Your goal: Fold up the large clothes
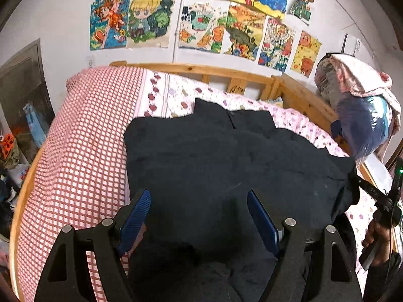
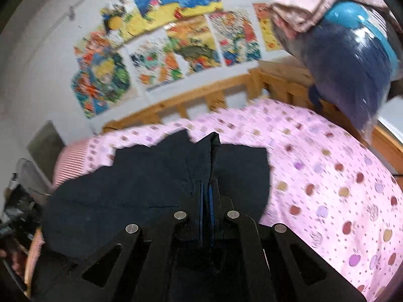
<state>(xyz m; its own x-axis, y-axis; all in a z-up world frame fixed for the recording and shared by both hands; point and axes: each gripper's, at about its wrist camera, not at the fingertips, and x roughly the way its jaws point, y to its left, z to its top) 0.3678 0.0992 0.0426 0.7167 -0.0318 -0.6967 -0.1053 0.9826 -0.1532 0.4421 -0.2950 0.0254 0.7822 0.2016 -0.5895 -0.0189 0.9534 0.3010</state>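
A large dark navy garment point(image 1: 226, 156) lies spread over the bed. In the left wrist view my left gripper point(image 1: 199, 196) hovers over its near part, jaws wide apart, blue pads point(image 1: 137, 216) bare and nothing between them. At the far right of that view my right gripper point(image 1: 354, 176), held by a hand point(image 1: 375, 236), pinches the garment's right edge. The blurred right wrist view shows the right gripper point(image 2: 210, 186) shut on a fold of the garment point(image 2: 141, 188), which rises in a ridge point(image 2: 214, 143) from the fingertips.
The bed has a pink apple-print sheet point(image 2: 327, 176), a red-and-white checked blanket point(image 1: 83, 151) on the left and a wooden frame point(image 1: 297, 95). A plastic-wrapped blue bundle point(image 1: 362, 123) under a pink cloth sits on the frame's right corner. Clutter point(image 1: 10, 156) lies on the floor at left.
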